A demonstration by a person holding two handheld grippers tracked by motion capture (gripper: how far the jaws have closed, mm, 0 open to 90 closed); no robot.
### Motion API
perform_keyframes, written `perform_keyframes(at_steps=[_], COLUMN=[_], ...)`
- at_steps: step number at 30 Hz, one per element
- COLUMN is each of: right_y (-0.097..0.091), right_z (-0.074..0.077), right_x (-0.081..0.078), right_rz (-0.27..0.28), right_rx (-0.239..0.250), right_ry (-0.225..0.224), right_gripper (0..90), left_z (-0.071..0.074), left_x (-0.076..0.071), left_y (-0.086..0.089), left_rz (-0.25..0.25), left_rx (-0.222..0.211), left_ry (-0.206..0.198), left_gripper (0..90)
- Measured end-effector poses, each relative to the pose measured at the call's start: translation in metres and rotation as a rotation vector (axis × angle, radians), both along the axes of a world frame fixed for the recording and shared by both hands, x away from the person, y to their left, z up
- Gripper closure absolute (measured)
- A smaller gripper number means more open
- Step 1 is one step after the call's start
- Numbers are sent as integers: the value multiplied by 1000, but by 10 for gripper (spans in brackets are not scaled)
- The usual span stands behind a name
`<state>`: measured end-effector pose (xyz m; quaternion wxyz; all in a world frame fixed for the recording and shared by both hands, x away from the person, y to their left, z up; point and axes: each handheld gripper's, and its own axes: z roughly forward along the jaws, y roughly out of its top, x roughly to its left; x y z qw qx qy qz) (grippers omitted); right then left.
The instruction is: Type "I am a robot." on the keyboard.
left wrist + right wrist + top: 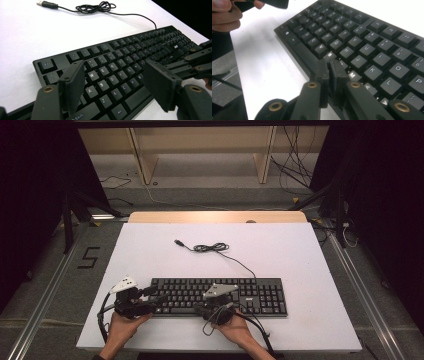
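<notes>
Black rectangular plastic keyboard (220,296) lies lower centre on white table (150,255). Left gripper (115,82) fingers wide above letter keys; right gripper (329,72) fingers closed together, empty, tip at bottom row. Press one key squarely, lightly.

Black grippers (150,301) with brass-ringed pivots, flat rectangular fingers (72,85), grey triangular top plates, trailing black cables.

Keyboard (220,296) on the table (300,255) near its front edge, its cable (212,248) coiled behind it, left gripper (159,298) over the keyboard's left end, right gripper (199,309) at its front middle.
</notes>
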<state>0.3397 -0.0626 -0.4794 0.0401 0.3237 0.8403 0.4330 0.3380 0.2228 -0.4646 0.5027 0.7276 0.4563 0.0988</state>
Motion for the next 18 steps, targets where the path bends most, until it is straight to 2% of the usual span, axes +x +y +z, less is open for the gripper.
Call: perform_keyframes(at_steps=[18], right_y=[2], right_z=[-5], right_x=[1], right_rz=[3], right_rx=[-24], right_ry=[8], right_gripper=[900], left_z=[1], left_x=[-1], left_y=[1], left_rz=[2], left_rx=[-4], left_ry=[-9], left_gripper=[333])
